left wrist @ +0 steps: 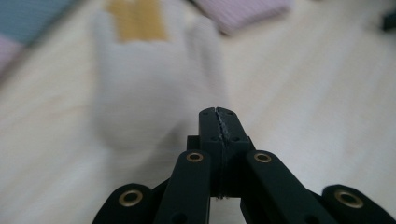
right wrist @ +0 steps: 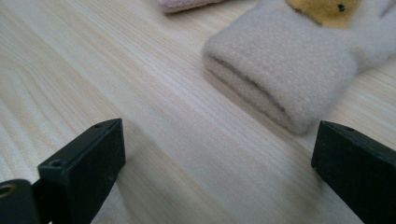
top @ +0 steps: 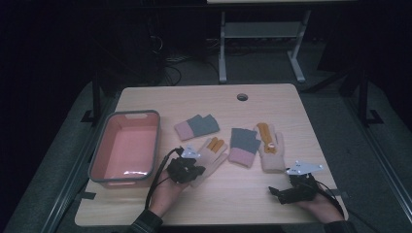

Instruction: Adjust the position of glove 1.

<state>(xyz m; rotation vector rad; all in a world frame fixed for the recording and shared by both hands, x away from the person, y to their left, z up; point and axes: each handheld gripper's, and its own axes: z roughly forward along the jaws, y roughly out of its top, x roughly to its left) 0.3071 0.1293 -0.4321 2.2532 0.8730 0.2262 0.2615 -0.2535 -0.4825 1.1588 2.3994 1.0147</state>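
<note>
Left tool beside unlabelled beige glove

— What colours are the gloves?

— The glove near the left gripper is cream with orange-yellow fingers; the other cream glove has the same orange-yellow on top (with a small dark dot on it, seen in the right gripper view).

— And the other two?

— One mitten is blue-grey with a pink cuff, and so is its twin.

— The tub?

— The tub is pink inside with a grey rim.

— Table and tools?

— The table is pale wood with a fine grain. Both grippers, left and right, are black, with brass-coloured rivets.
</note>
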